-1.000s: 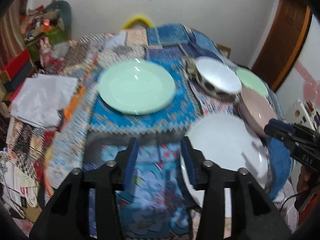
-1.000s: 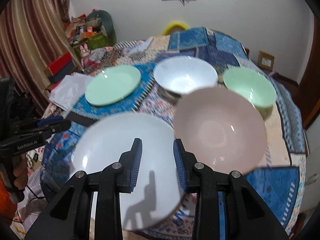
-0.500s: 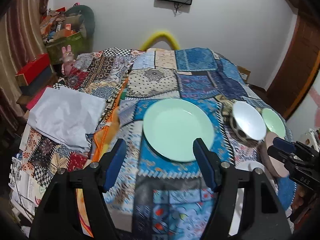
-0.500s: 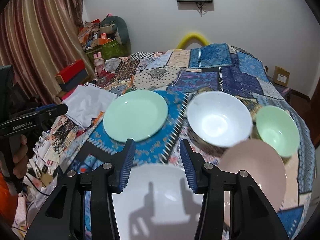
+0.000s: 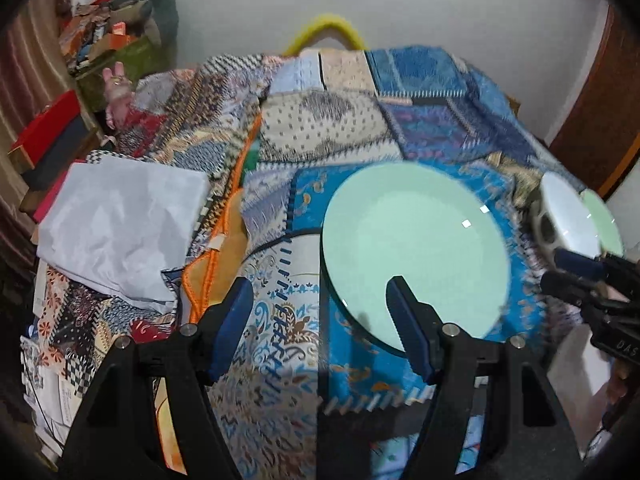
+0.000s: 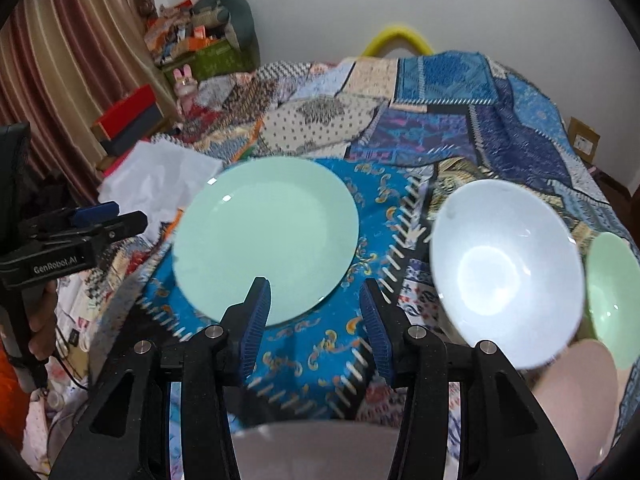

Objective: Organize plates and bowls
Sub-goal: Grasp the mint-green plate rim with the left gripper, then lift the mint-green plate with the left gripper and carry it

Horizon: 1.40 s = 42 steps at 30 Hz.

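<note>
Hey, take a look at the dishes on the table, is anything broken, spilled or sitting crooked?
Nothing stands out. The green plate lies flat on the patchwork cloth; the white bowl and green bowl sit upright and empty. No chips or spills show, though motion blur hides fine detail.

My two wrist cameras look steeply down and forward over the desk (image 5: 340, 128), close above it. Both share the green plate (image 5: 416, 248) (image 6: 266, 240); each sees the other from the side.
</note>
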Tool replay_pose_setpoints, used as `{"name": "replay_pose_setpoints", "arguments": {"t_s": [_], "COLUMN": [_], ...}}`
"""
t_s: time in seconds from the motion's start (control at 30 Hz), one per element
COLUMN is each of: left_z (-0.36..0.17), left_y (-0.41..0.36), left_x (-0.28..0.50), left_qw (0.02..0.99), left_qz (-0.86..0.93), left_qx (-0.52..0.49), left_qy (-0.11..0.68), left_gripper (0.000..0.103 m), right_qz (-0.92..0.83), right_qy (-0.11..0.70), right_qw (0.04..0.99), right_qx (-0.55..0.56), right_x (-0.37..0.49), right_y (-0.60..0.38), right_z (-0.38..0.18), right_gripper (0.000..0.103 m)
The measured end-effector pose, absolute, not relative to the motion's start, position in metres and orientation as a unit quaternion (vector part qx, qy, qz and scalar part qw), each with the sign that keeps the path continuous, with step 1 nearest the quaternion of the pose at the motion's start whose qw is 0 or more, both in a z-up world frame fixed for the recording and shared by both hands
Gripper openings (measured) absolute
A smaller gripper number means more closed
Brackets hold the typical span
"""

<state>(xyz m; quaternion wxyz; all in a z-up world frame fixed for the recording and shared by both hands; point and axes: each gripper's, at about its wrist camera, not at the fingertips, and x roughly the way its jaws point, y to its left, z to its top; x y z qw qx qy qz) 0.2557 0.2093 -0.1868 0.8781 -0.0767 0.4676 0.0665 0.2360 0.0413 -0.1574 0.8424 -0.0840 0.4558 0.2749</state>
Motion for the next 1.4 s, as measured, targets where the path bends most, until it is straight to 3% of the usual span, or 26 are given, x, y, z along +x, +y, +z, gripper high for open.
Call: {"name": "replay_pose_setpoints", "arguments": {"t_s": [0.07, 0.2, 0.3, 0.43, 0.6, 1.4], "left_z": [-0.200, -0.219, -0.227, -0.229, -0.230, -0.225], "left_y": [0.211, 0.215, 0.215, 0.211, 0.210, 0.210], "left_x": [0.264, 0.277, 0.285, 0.294, 0.302, 0.286], "left_qw": [0.874, 0.869, 0.865, 0.869, 0.870, 0.866], "left_qz": [0.057, 0.037, 0.023, 0.017, 0.009, 0.005], "left_qx": [-0.076, -0.083, -0.096, -0.088, -0.088, -0.109], "left_qy": [0.477, 0.486, 0.492, 0.486, 0.485, 0.488], "left_gripper": [0.065, 0.049, 0.037, 0.029, 0.025, 0.025], "right_qz": [0.276, 0.273, 0.268, 0.258, 0.254, 0.253], "right_qy": [0.467, 0.485, 0.495, 0.506, 0.510, 0.501], "right_qw": [0.836, 0.826, 0.822, 0.819, 0.817, 0.823], "right_qx": [-0.088, -0.092, -0.089, -0.088, -0.087, -0.083], "right_x": [0.243, 0.254, 0.260, 0.267, 0.273, 0.267], "right_y": [0.046, 0.053, 0.054, 0.056, 0.058, 0.060], "right_z": [-0.166, -0.182, -0.188, -0.196, -0.198, -0.198], "right_gripper": [0.043, 0.042, 0.030, 0.026, 0.024, 0.024]}}
